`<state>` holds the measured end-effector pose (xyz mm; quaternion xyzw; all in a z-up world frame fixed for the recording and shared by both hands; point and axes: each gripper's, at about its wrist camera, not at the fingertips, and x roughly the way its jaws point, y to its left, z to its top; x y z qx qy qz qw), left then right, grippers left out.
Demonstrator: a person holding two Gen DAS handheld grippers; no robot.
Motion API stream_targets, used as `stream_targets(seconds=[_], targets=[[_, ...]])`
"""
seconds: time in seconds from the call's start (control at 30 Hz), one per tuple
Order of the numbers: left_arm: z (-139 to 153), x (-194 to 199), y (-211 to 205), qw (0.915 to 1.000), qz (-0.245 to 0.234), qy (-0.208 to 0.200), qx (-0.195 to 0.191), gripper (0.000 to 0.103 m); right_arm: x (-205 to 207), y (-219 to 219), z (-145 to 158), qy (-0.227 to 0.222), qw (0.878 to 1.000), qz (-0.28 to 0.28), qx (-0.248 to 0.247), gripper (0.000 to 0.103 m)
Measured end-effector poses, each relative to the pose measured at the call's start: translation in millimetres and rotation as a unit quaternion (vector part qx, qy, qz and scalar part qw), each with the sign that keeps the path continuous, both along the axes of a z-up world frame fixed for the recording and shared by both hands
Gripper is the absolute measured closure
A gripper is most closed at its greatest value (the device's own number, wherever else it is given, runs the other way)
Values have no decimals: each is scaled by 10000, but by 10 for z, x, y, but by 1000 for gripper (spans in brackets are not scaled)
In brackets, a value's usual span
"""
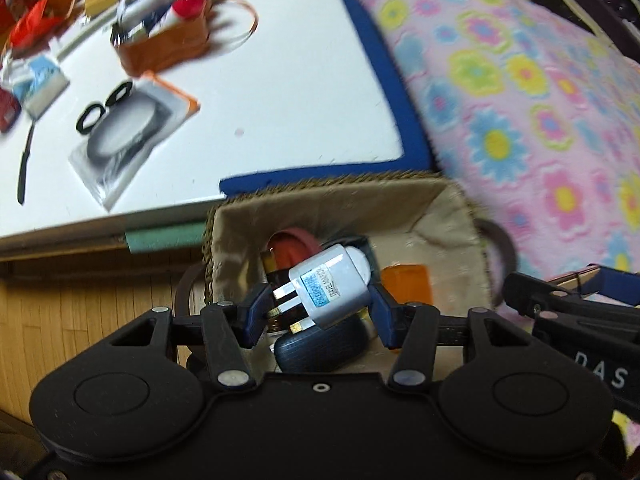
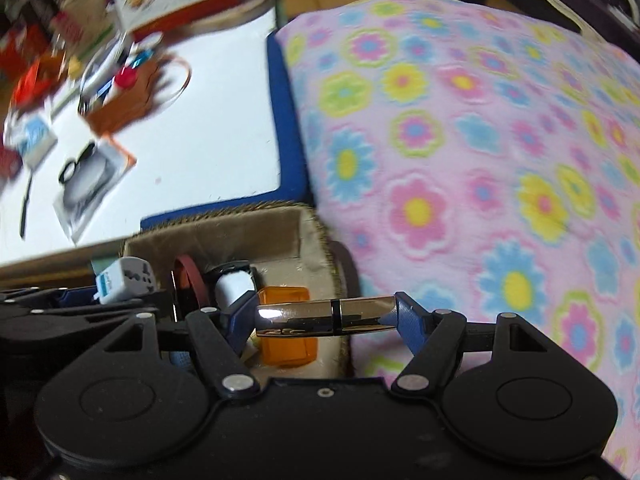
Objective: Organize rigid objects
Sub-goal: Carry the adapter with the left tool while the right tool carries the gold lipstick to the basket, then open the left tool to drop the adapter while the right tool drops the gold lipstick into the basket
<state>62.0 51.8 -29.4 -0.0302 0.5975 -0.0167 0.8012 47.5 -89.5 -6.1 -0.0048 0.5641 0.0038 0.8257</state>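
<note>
My left gripper (image 1: 320,312) is shut on a white travel adapter (image 1: 332,288) with a blue label, held over a woven basket (image 1: 320,184) with a beige lining. My right gripper (image 2: 326,316) is shut on a shiny gold tube (image 2: 324,314) with a black band, held crosswise above the basket's (image 2: 224,216) right side. Inside the basket lie an orange box (image 2: 286,346), a red ring (image 1: 292,242), a white cylinder (image 2: 234,286) and a dark blue ribbed object (image 1: 320,346). The adapter also shows at the left of the right wrist view (image 2: 126,280).
A white table (image 1: 280,80) with a blue edge holds an orange tray of items (image 1: 168,40), a packaged ring (image 1: 124,132), black rings (image 1: 104,106) and a black pen (image 1: 24,168). A flowered pink blanket (image 2: 480,160) lies to the right. Wooden floor (image 1: 80,300) is at the left.
</note>
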Motion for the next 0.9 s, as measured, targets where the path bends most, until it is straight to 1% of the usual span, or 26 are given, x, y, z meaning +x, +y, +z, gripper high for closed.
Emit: stream_targets(seconds=[0.1,0.17,0.2,0.27,0.3,0.37,0.4,0.53,0.63,0.73,0.8,0.9], targets=[[-166,6,15,9998,36,26,178,51,64,124,-125,46,9997,118,-204,31],[-236,10,35,9996,59,5,274,45,115,114,-198,55,9993,125,-337,27],[-247,5,62,9996,60,10,280,41,130,106,-226,97,9992,119,-369,26],[-254,22,91,9997,51,7,239,40,147,82,-236,138,9993,134,-321,26],[-244,25,100,9997,60,-27,239,39,148,100,-249,125,9993,136,-325,23],[-215,14,111,9994,95,-140,302,30,166,115,-283,133,9991,133,-377,22],[-203,9,111,9991,118,-199,348,23,174,115,-296,166,9991,155,-367,22],[-179,-14,126,9982,144,-327,480,22,195,93,-338,317,9988,171,-319,21],[-209,-8,165,9988,149,-245,406,21,195,127,-356,353,9980,196,-488,21],[-226,-19,189,9988,137,-230,418,21,165,186,-328,233,9972,259,-660,20],[-233,-27,201,9986,152,-230,443,19,145,224,-304,106,9961,250,-842,16],[-231,-31,237,9991,173,-213,313,19,135,247,-283,38,9954,267,-924,8]])
